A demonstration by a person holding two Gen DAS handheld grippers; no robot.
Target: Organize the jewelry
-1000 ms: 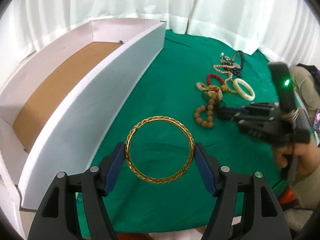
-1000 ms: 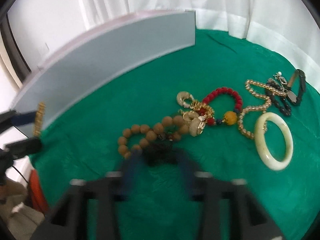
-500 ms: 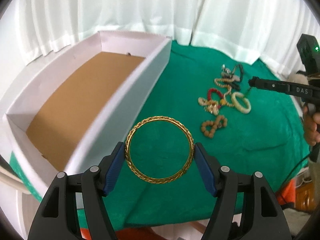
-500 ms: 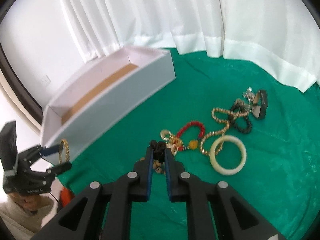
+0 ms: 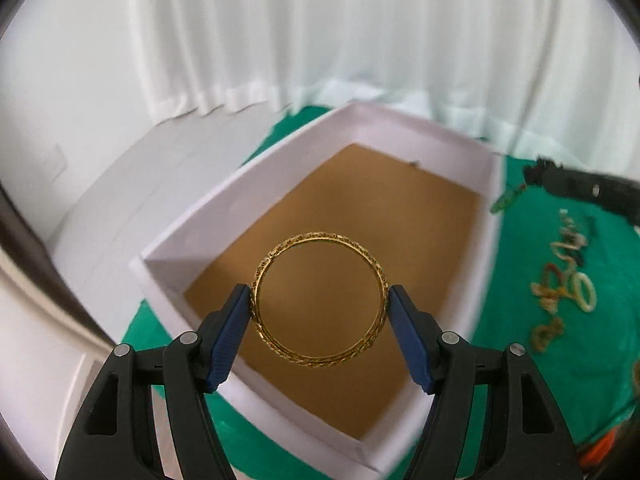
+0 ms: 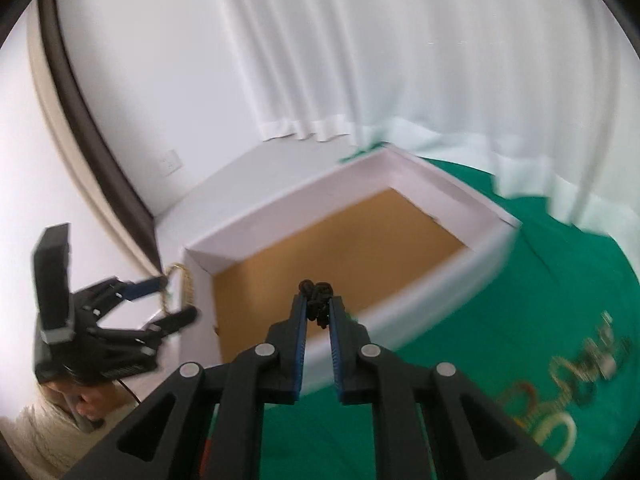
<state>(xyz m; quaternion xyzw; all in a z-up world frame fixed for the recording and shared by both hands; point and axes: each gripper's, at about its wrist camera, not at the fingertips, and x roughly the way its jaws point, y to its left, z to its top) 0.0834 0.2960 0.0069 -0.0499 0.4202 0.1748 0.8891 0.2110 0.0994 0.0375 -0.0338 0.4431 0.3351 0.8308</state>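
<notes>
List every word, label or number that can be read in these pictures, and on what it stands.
None can be read. The black right gripper, seen in the left wrist view, is blurred, so any marking on it is illegible. The white cardboard box and the gold bangle bear no text.

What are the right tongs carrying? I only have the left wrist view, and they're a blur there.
Observer: In the right wrist view, the right tongs are shut on a small dark beaded piece.
Operator: Is it over the box?
Observer: It looks so: the tips sit past the near wall of the box, in front of its brown floor.
Operator: And my bangle from that side?
Observer: The gold bangle shows edge-on in the left tongs, just left of the box's short end wall.
</notes>
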